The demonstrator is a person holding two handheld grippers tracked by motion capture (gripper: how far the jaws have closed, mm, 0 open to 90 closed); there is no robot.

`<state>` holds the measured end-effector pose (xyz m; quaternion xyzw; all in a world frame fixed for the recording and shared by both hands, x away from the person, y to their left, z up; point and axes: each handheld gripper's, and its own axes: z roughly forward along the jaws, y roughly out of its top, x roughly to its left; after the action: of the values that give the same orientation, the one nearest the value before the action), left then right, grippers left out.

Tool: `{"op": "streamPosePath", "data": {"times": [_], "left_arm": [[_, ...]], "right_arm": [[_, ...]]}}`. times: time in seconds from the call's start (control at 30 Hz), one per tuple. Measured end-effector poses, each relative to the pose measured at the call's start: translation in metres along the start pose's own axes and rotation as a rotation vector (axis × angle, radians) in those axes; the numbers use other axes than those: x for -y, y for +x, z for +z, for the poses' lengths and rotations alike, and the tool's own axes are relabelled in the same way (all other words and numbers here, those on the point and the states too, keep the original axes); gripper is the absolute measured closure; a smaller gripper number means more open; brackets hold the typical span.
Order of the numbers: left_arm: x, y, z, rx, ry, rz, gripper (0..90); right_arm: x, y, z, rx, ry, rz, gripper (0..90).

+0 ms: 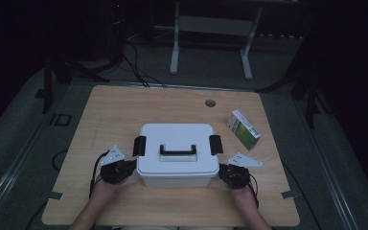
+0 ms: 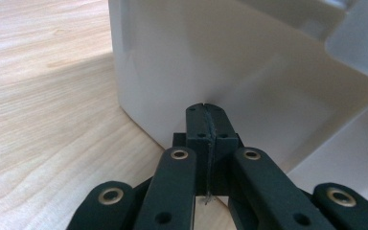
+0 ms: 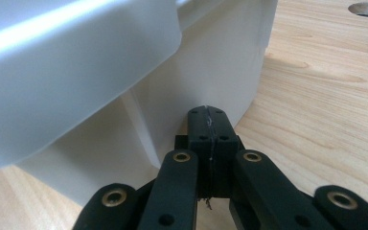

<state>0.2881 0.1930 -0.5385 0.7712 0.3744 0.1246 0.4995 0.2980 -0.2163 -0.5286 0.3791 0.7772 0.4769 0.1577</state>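
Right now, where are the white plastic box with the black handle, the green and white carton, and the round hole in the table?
White plastic box (image 1: 178, 136), high view, lid.
Green and white carton (image 1: 244, 130), high view, top face.
Round hole (image 1: 210, 102), high view, centre.

Small box's (image 1: 244, 129) print unreadable

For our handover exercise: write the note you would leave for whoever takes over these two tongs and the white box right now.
Left tongs: shut, empty, tips at the box's left wall.
Right tongs: shut, empty, tips at the box's right wall.
Box: mid-table, lid on, both black side latches down, handle flat.
Carton: on the table, to the right of the box and a little behind it, untouched.
Done: tongs flank the box.
Left: likely push or lift the box between the tongs, or open it; contact with the walls is unclear.
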Motion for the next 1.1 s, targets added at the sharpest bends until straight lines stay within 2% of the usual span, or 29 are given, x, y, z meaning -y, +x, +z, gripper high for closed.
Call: {"op": "streamPosePath", "data": {"times": [0.47,0.73,0.8,0.83,0.87,0.93,1.03,1.07,1.1], "left_arm": [[0.008,-0.013,-0.009,0.022,0.0,0.012,89.8],[0.011,-0.013,-0.01,0.011,-0.017,0.023,89.2],[0.012,-0.012,-0.01,0.011,-0.021,0.02,85.6],[0.012,-0.011,-0.01,0.012,-0.02,0.013,85.6],[0.012,-0.008,-0.01,0.024,-0.014,0.006,81.1],[0.012,-0.005,-0.012,0.012,-0.008,0.009,78.1],[0.014,-0.001,-0.013,0.008,0.01,0.008,77.7],[0.014,0.002,-0.014,0.018,0.015,-0.007,71.2],[0.015,0.004,-0.014,0.019,0.023,-0.013,71.2]], "right_arm": [[0.011,0.011,-0.017,-0.012,0.004,-0.003,90.0],[0.012,0.009,-0.017,-0.017,-0.006,0.002,90.0],[0.011,0.009,-0.017,-0.016,-0.009,0.0,90.0],[0.011,0.007,-0.017,-0.018,-0.012,0.002,89.0],[0.01,0.004,-0.016,-0.009,-0.014,-0.012,85.2],[0.009,0.0,-0.018,0.006,-0.02,-0.021,83.8],[0.009,-0.005,-0.02,0.025,-0.021,-0.042,81.5],[0.01,-0.011,-0.021,0.029,-0.027,-0.032,71.5],[0.01,-0.011,-0.021,0.029,-0.027,-0.032,71.5]]}}
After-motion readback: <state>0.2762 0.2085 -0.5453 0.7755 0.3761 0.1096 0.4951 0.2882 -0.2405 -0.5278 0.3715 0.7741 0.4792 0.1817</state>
